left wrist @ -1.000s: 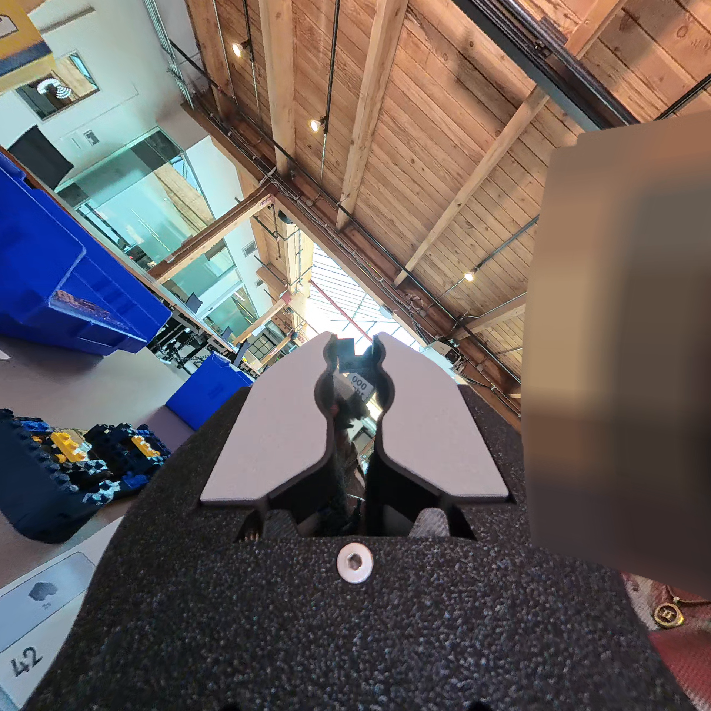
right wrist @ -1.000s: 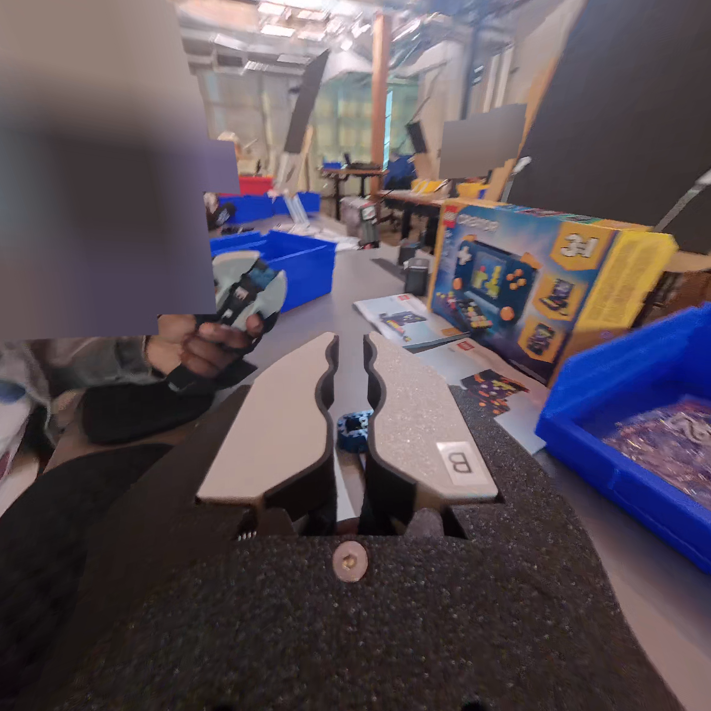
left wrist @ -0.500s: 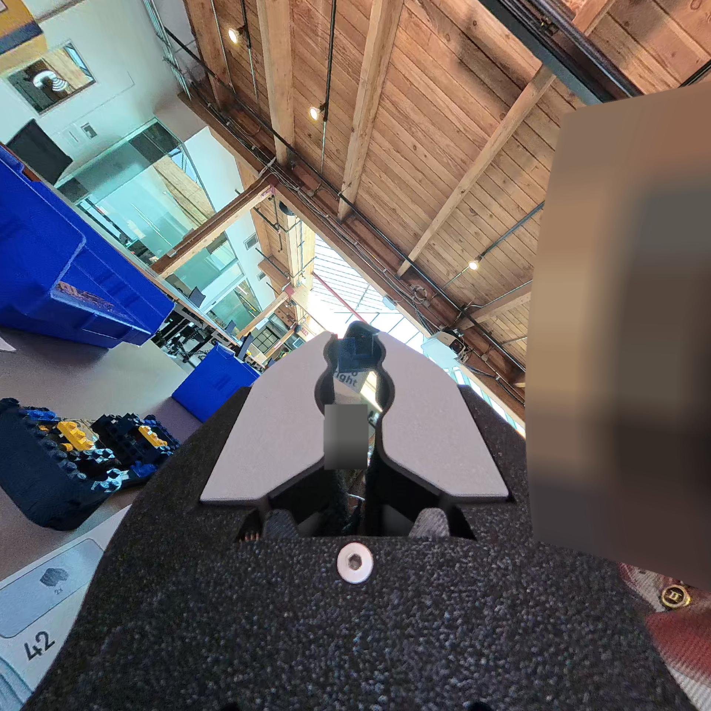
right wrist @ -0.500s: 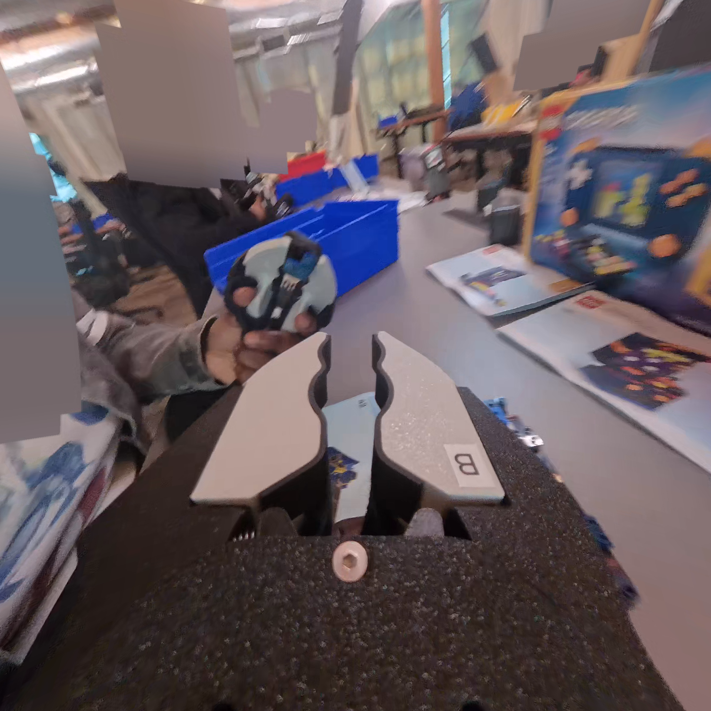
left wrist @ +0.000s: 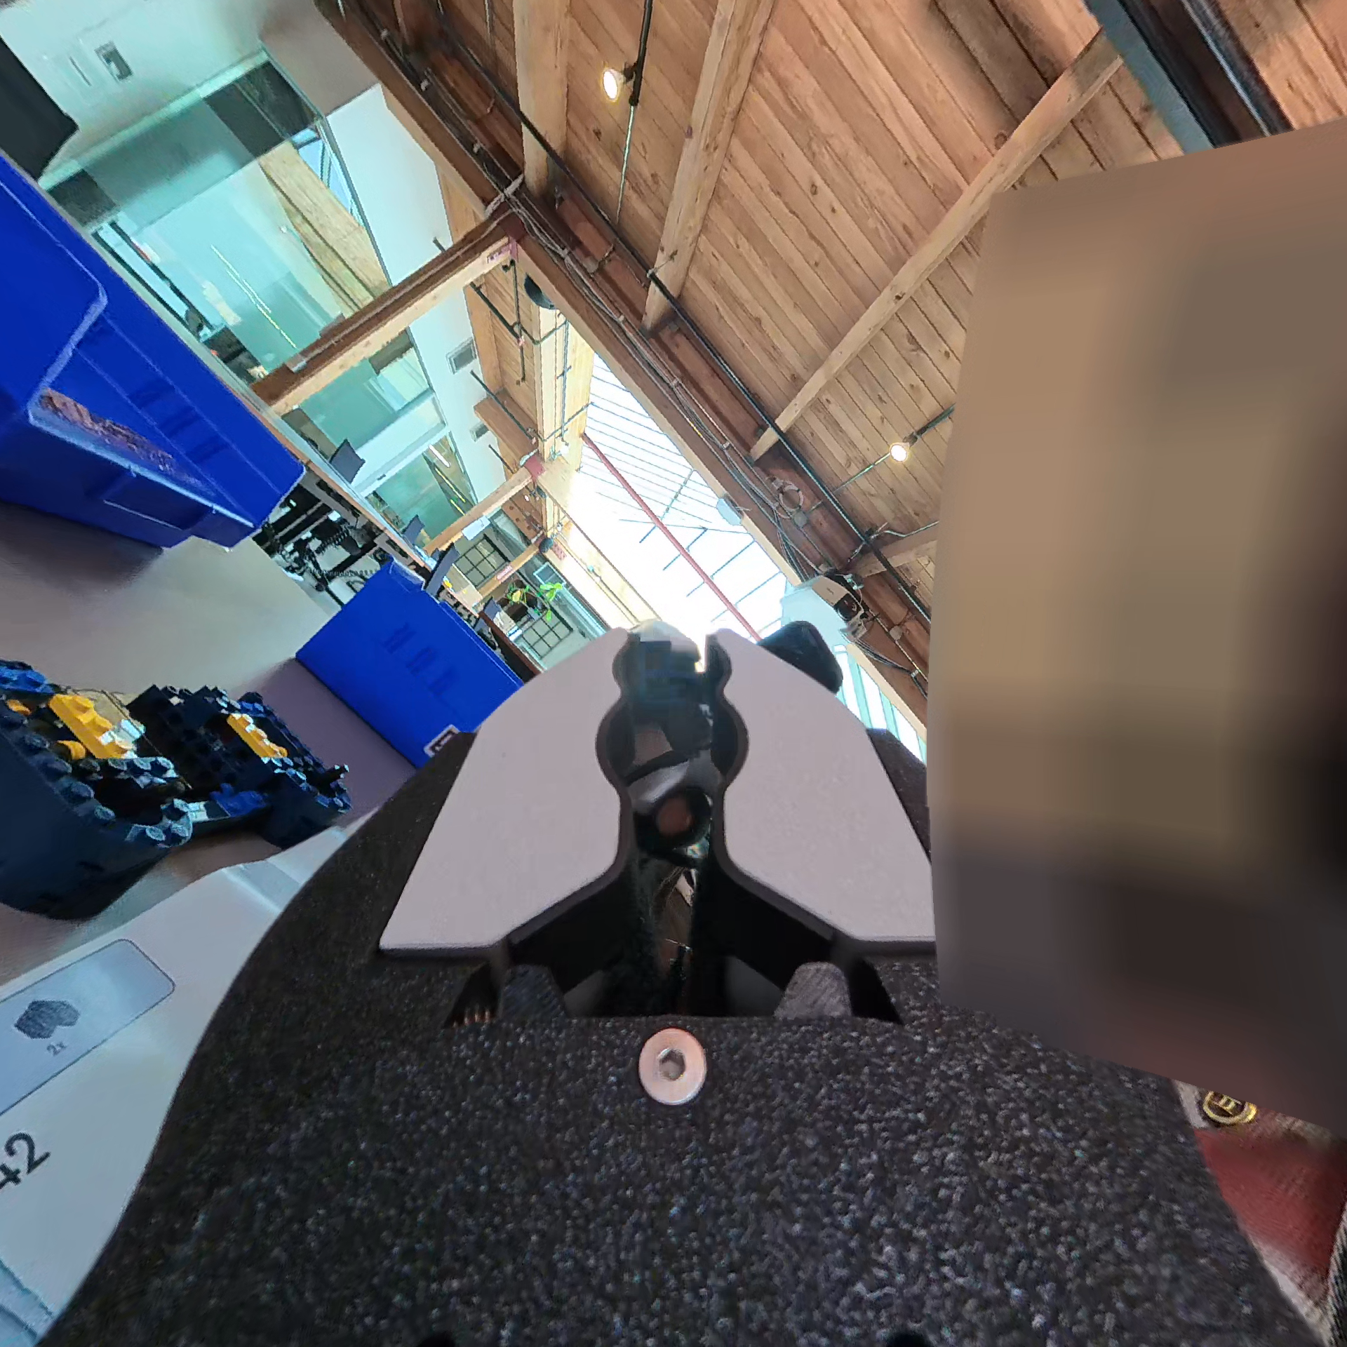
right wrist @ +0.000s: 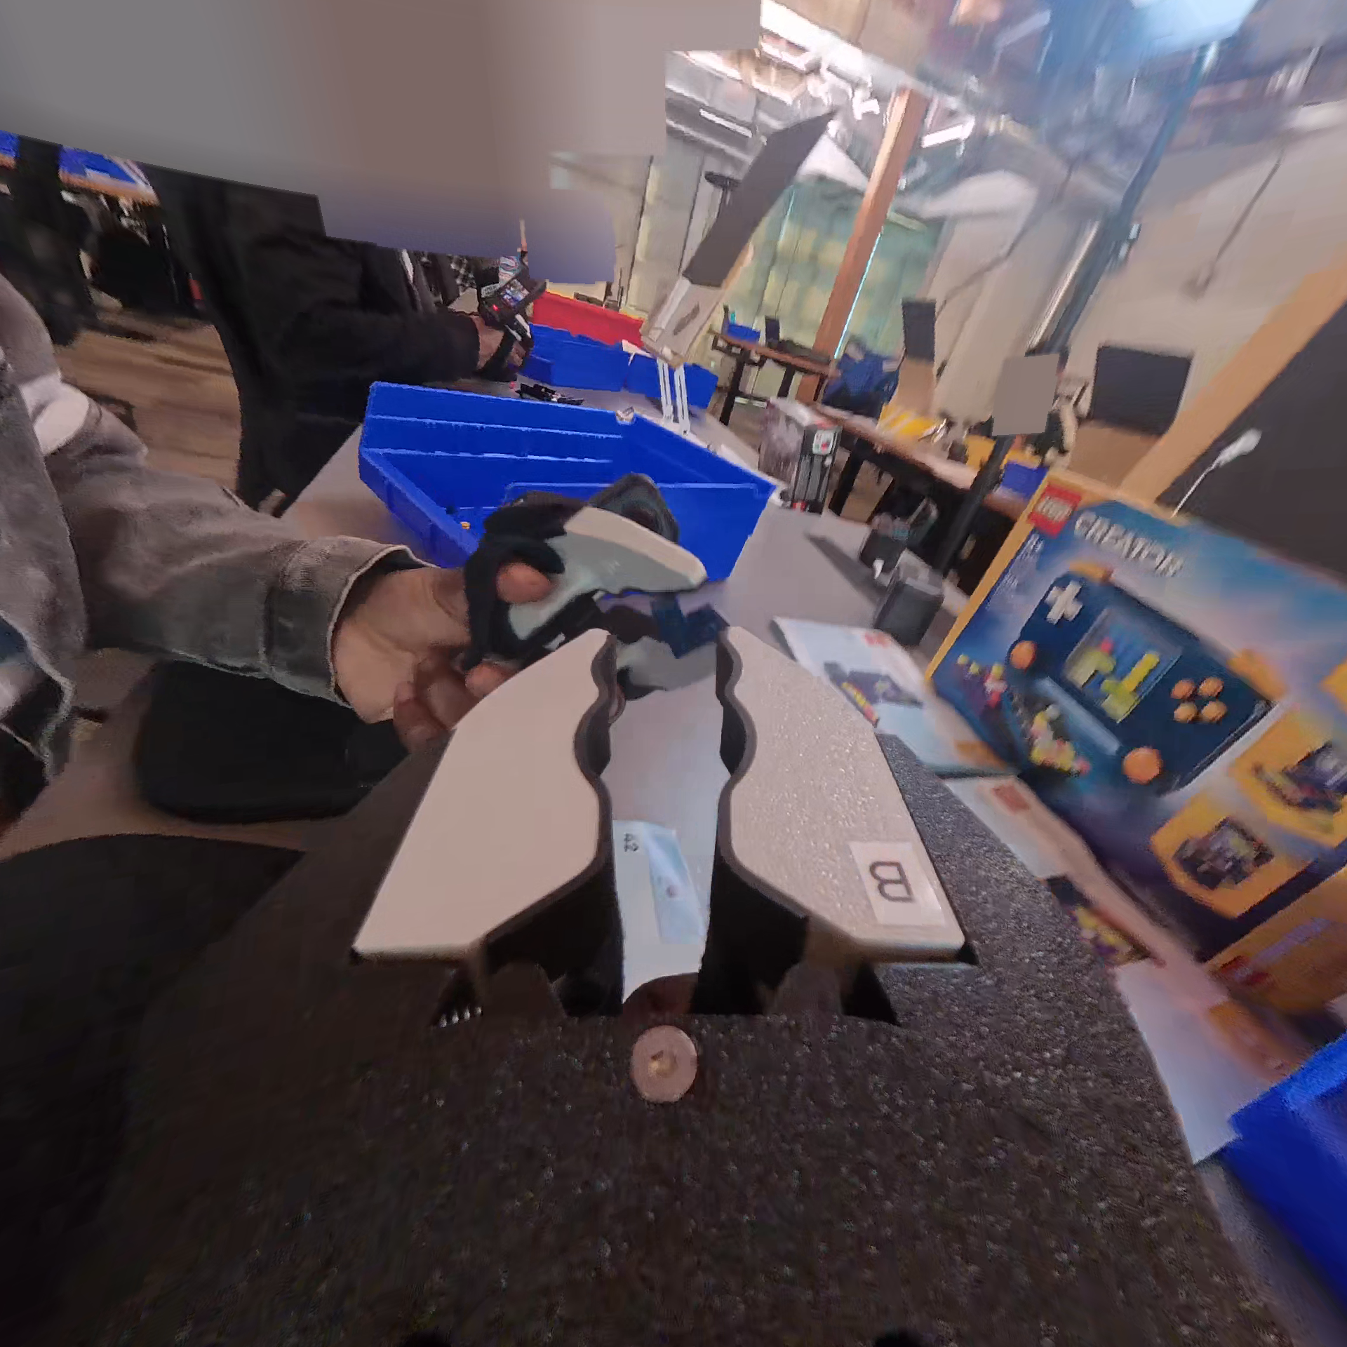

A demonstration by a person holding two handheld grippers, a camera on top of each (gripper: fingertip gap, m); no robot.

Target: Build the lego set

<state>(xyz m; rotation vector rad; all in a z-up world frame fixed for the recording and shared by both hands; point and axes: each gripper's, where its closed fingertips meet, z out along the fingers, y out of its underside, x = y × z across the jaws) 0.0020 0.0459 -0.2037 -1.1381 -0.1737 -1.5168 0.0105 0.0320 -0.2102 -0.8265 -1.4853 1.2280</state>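
My left gripper (left wrist: 670, 643) points up toward the wooden ceiling and is shut on a small dark blue brick piece (left wrist: 656, 681) at its tips. In the right wrist view a hand (right wrist: 408, 656) holds the left gripper (right wrist: 681, 616), and the blue brick piece (right wrist: 689, 628) shows pinched between its grey fingers. My right gripper (right wrist: 667, 640) is open and empty. Its fingertips (right wrist: 729, 645) stand just short of the blue piece, on either side of the left gripper's lower finger. They do not touch the piece.
A dark blue brick model (left wrist: 109, 780) and an instruction page (left wrist: 87, 1020) lie on the grey table (left wrist: 146, 627). Blue bins (left wrist: 109, 408) (right wrist: 554, 466) stand behind. A blue and yellow toy set box (right wrist: 1137, 692) and booklets (right wrist: 853, 670) lie right. Another person (right wrist: 313, 328) stands at the table behind. Less than 4 cm separates the two grippers' tips.
My right gripper has opened wider and swung from the table toward the left gripper until its tips reach the blue piece. The left gripper stays shut on that piece.
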